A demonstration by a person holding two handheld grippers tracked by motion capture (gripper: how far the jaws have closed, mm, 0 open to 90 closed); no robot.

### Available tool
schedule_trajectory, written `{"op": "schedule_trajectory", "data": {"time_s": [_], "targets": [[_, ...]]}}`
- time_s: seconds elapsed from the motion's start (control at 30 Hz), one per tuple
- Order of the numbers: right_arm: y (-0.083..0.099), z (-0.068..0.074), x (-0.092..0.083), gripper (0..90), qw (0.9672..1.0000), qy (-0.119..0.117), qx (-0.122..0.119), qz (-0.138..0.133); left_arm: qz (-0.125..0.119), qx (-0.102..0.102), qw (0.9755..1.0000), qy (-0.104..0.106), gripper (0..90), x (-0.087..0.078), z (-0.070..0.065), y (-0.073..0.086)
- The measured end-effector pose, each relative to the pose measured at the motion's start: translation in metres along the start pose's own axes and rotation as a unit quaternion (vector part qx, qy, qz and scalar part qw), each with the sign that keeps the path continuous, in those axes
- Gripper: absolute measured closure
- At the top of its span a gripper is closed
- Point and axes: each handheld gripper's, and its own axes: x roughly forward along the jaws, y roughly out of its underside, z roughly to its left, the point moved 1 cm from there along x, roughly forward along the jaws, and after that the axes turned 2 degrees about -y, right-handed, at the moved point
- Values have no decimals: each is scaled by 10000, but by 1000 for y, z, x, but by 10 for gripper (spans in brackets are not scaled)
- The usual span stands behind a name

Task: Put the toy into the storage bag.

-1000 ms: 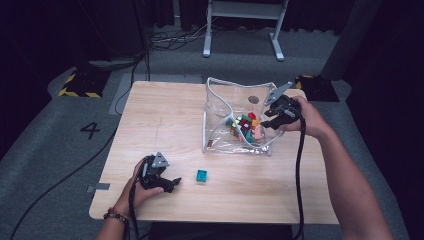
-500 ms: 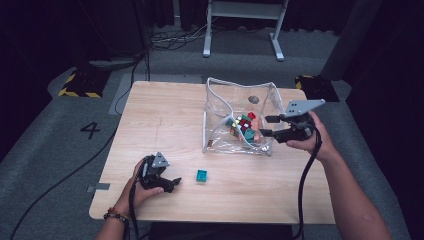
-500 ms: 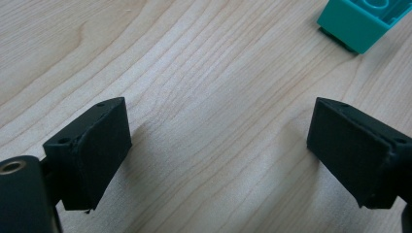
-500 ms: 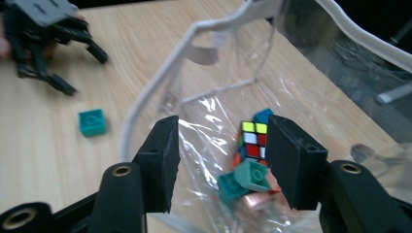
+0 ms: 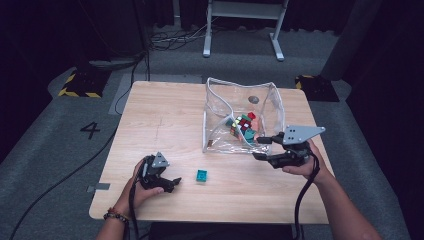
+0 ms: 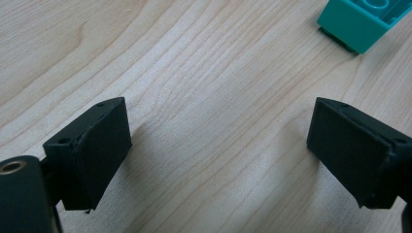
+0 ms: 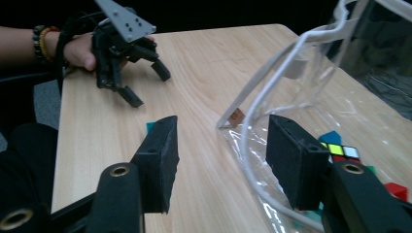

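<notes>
Right hand-held gripper (image 5: 263, 148) released, jaws just opening, beside the clear bag (image 5: 220, 115) (left hand-held gripper (image 5: 172, 183) likewise released, near teal brick (image 5: 201, 175))

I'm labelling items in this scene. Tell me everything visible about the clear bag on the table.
The clear plastic bag has white-edged rims and stands open on the wooden table's far right part, walls sagging. Inside lie colourful blocks and a multicoloured puzzle cube. The right gripper points at its near right corner; whether it touches is unclear.

You're at a light wood table (image 5: 170, 115) on grey carpet (image 5: 45, 165), dark all around, a white frame (image 5: 242, 25) behind, hazard tape (image 5: 77, 92) and a "4" (image 5: 91, 130) on the floor.
</notes>
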Motion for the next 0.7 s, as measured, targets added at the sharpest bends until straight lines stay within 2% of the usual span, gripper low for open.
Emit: {"op": "schedule_trajectory", "data": {"time_s": [0.33, 0.4, 0.63, 0.7], "targets": [[10, 23, 21, 430, 9994, -327, -129, 30, 0, 1, 10000, 1, 89, 0, 0, 0], [11, 28, 27, 424, 9990, -392, -217, 37, -1, 0, 10000, 1, 89, 0, 0, 0], [15, 38, 50, 393, 9976, -624, -237, 196, 0, 1, 10000, 0, 89, 0, 0, 0], [19, 43, 64, 365, 9969, -684, -246, 312, 0, 0, 10000, 0, 89, 0, 0, 0]]}}
